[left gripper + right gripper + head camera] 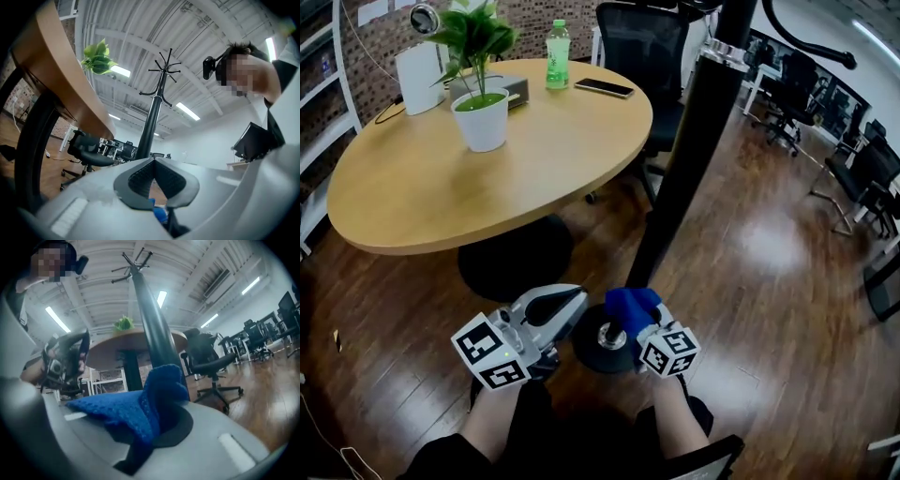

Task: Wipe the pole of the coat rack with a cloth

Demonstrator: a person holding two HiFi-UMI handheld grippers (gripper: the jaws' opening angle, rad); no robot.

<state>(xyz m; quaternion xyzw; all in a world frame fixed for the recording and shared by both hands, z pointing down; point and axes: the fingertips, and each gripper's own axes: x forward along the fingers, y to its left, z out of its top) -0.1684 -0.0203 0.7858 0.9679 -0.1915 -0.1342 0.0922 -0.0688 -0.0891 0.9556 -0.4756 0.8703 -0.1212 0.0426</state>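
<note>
"Head view, entry one. Location of cloth (628,302)?"

"Pinched in right tool (639,319), low down at foot of black pole (686,159), just above round base (591,352) on wooden floor. Confirmed in right gripper view: blue knit bunched between jaws, one fold draped over tool body, pole directly behind."

"Left tool (572,302)?"

"Pressed together, nothing held. Hovers near base, just left of right tool. Plays no part at present."

"Contact between cloth and pole?"

"Looks touching from above; cannot confirm any wrap round far side. Judged step: wiping lowest stretch of pole, most of length above probably yet to do."

"Notes for doing it well?"

"Keep pinch firm against slipping. Press loose fold flat on pole rather than bare tool edge. Travel along pole in one slow, steady stroke, then shift round and repeat for hidden face. Refold to a clean face of cloth between strokes. Ease over silver collar (724,52) near top: likely snag point. Mind tabletop (534,159) edge close on left during upward travel. Brace pole with left tool against rocking, light pressure only."

"Main risk?"

"Tipping of rack under sideways push. Push along pole, not across."
</note>
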